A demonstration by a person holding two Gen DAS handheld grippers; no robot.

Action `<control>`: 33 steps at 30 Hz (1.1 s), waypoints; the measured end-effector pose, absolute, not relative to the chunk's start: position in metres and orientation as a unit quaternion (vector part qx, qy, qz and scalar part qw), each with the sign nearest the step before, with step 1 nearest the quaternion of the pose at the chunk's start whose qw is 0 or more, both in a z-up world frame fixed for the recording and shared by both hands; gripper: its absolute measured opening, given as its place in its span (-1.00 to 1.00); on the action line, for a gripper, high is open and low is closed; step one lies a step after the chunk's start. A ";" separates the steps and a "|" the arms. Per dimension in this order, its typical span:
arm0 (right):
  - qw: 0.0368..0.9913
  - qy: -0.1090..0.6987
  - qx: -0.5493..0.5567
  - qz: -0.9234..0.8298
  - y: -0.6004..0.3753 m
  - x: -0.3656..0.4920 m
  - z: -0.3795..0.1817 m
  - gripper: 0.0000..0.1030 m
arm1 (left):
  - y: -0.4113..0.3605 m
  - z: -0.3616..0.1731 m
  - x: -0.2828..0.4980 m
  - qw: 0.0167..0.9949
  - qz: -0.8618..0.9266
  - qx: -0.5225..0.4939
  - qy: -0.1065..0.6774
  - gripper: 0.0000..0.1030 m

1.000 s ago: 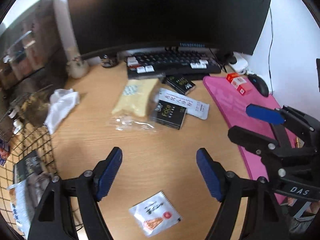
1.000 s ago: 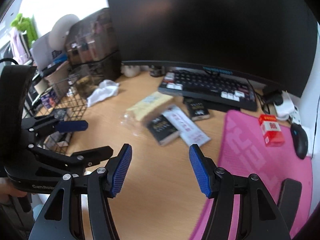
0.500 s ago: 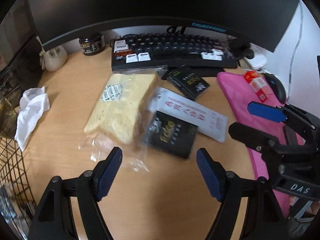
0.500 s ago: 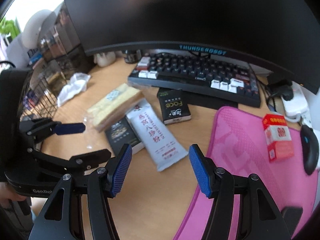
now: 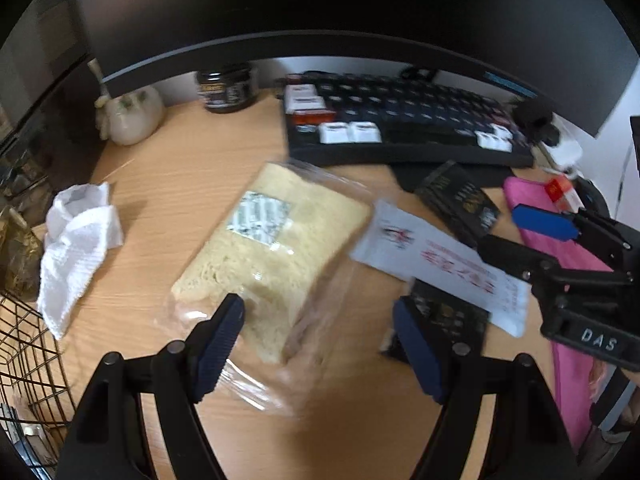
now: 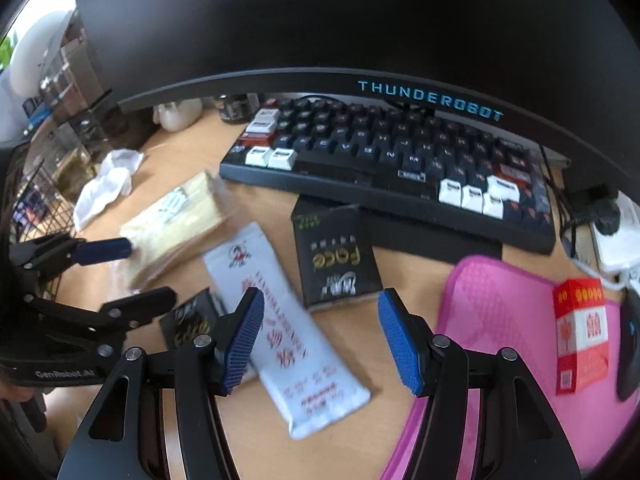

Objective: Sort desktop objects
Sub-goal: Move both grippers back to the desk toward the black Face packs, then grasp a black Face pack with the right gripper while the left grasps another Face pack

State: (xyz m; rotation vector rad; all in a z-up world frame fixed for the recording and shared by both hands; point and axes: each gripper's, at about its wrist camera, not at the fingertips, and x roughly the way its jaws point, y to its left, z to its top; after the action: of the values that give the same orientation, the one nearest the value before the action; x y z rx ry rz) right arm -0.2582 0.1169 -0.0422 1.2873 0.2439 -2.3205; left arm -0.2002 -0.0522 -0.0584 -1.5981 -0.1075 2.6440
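Wooden tabletop (image 5: pixel 168 184) carries the things to sort, and both cameras are much nearer to them than half a second ago. The left hand-held gripper (image 5: pixel 320 344) is wide open with nothing in it. It has come down over the bag of bread (image 5: pixel 276 256): its blue pad at 9 o'clock now sits over the bag's near end, where before it hung short of the bag over bare wood. The bread looks far bigger and fills the middle of the left view. A white packet with red writing (image 5: pixel 440 264) lies just at 3 o'clock of the bread, partly over a black packet (image 5: pixel 452 316).

The right hand-held gripper (image 6: pixel 320 336) is wide open too, and holds nothing. It has moved in, so its pad at 9 o'clock now covers part of the white packet's middle, not just its edge. A second black packet (image 6: pixel 336 256) lies at 12 o'clock of the open jaws, against the keyboard (image 6: pixel 384 168). The red box (image 6: pixel 580 336) rests on the pink mat (image 6: pixel 492 312) at 3 o'clock. A crumpled white tissue (image 5: pixel 76 248) lies near the wire basket (image 5: pixel 24 356) at 9 o'clock.
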 end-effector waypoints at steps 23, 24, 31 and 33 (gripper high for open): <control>0.263 0.102 0.501 -0.818 0.128 -0.213 -0.062 -0.07 | -0.027 -0.067 -0.176 0.081 0.840 -0.535 -0.029 0.63; 0.266 0.104 0.501 -0.817 0.128 -0.205 -0.062 -0.07 | -0.028 -0.067 -0.172 0.080 0.841 -0.535 -0.030 0.64; 0.298 0.098 0.505 -0.804 0.121 -0.162 -0.063 -0.07 | -0.035 -0.073 -0.149 0.075 0.829 -0.553 -0.032 0.64; 0.294 0.083 0.503 -0.809 0.125 -0.159 -0.061 -0.06 | -0.040 -0.073 -0.146 0.069 0.830 -0.552 -0.036 0.64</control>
State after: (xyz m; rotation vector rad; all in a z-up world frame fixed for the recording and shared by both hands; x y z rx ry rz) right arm -0.1591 0.1249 -0.0613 1.3383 0.2201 -2.1526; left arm -0.1463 -0.0396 -0.0732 -1.6635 -0.1085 2.4994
